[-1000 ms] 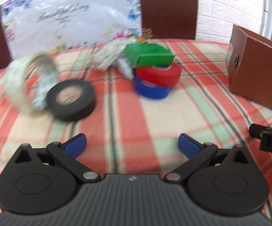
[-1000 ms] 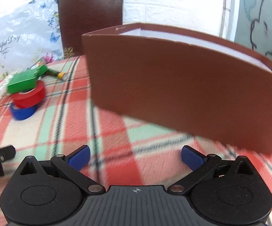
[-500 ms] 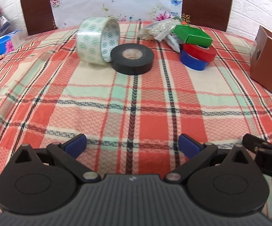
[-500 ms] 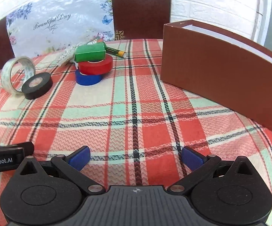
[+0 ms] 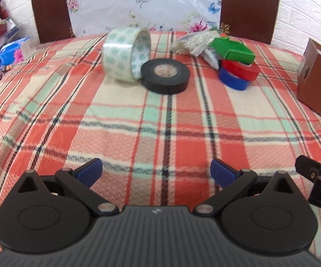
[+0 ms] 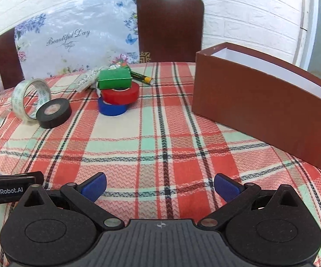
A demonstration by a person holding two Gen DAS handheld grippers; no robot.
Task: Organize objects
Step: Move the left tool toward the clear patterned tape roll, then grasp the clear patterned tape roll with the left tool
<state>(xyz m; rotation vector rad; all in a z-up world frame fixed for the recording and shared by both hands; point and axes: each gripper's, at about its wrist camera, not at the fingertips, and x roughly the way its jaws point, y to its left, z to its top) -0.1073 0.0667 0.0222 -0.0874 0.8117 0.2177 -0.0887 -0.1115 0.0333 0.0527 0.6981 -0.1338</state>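
I see my left hand-held gripper and right hand-held gripper both spread wide and empty above the plaid surface. Far ahead, the black tape roll lies flat against the upright clear tape roll; the red tape roll sits on the blue one, left of the brown box.

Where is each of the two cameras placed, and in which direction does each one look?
Left wrist: on the left gripper, low over the table, facing the black tape roll and chairs; its open fingers and the other gripper's edge show.
Right wrist: on the right gripper, facing the brown box; open fingers show.
Shared: red tape roll, blue tape roll, green box.
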